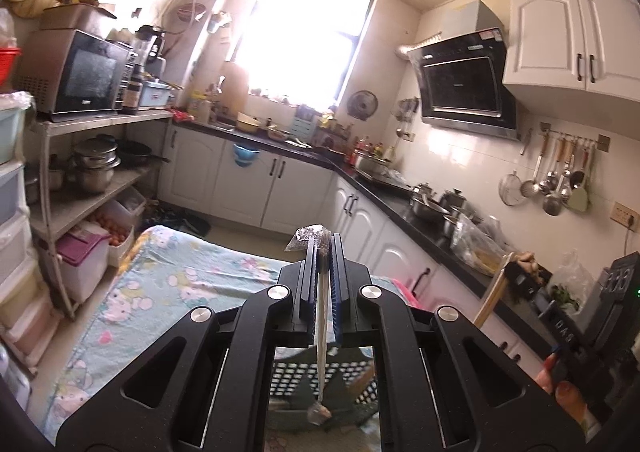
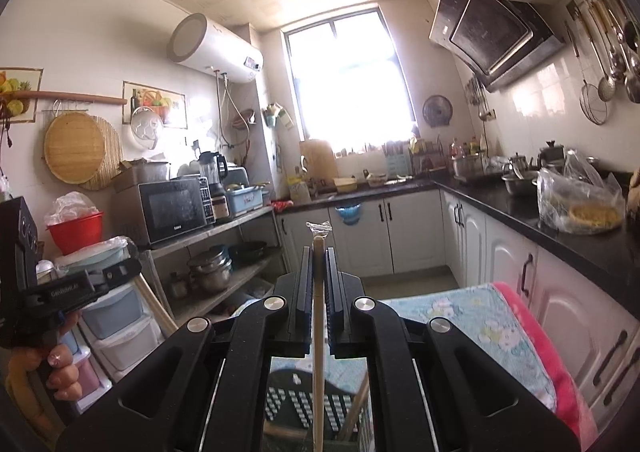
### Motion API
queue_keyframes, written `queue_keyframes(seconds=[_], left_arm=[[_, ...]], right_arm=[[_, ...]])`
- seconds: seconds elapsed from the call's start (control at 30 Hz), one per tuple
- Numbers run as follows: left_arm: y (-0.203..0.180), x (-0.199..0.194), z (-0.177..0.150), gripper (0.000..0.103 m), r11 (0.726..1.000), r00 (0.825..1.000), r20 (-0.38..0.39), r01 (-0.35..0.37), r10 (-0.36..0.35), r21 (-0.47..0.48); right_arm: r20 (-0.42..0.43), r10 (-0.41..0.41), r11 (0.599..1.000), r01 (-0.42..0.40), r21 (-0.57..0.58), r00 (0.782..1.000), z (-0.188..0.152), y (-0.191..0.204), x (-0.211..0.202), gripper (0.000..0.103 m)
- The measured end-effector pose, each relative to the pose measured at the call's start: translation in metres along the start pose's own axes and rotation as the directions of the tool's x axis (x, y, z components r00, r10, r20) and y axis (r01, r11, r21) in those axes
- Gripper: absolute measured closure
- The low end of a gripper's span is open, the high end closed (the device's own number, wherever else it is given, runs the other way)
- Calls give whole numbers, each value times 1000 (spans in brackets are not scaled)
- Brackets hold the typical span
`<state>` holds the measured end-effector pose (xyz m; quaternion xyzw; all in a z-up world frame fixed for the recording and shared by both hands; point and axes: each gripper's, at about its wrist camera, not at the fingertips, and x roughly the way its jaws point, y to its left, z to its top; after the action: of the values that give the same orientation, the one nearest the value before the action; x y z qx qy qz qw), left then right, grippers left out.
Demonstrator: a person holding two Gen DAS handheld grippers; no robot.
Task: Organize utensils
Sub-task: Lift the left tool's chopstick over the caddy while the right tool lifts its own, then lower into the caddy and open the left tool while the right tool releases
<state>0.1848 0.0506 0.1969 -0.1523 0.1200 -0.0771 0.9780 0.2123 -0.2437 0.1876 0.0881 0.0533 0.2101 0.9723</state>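
Observation:
My left gripper (image 1: pixel 323 242) is shut on a flat white utensil in a clear wrapper (image 1: pixel 321 316); its wrapped tip sticks out past the fingertips and its lower end hangs over a dark green perforated utensil basket (image 1: pixel 352 380). My right gripper (image 2: pixel 319 250) is shut on a wooden chopstick (image 2: pixel 318 332) with clear wrap at its top, standing upright over the same basket (image 2: pixel 296 404). Other wooden sticks lean in the basket. Both grippers are held high above the table, tilted up toward the kitchen.
The table has a light blue cartoon cloth (image 1: pixel 168 284) with a pink edge (image 2: pixel 560 372). A metal shelf with microwave and pots (image 1: pixel 92 156) stands left. A black counter (image 1: pixel 420 212) with pots and bags runs right. The other handheld gripper shows at right (image 1: pixel 568 316).

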Motion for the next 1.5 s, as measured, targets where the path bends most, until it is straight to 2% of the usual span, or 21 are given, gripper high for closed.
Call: queue_keyframes(seconds=[0.2, 0.47, 1.37, 1.5], left_arm=[[7, 6, 3, 100, 999, 999, 21, -37, 37, 9], [8, 17, 0, 100, 998, 999, 17, -52, 51, 31], [5, 65, -59, 100, 992, 993, -67, -94, 99, 83], [8, 69, -66, 100, 992, 991, -85, -97, 104, 74]], right_arm=[[7, 0, 1000, 0, 7, 1000, 5, 1, 18, 97], [2, -16, 1000, 16, 4, 1000, 2, -1, 36, 97], [-15, -38, 999, 38, 6, 999, -56, -7, 65, 97], [-21, -71, 997, 71, 1, 997, -62, -8, 65, 97]])
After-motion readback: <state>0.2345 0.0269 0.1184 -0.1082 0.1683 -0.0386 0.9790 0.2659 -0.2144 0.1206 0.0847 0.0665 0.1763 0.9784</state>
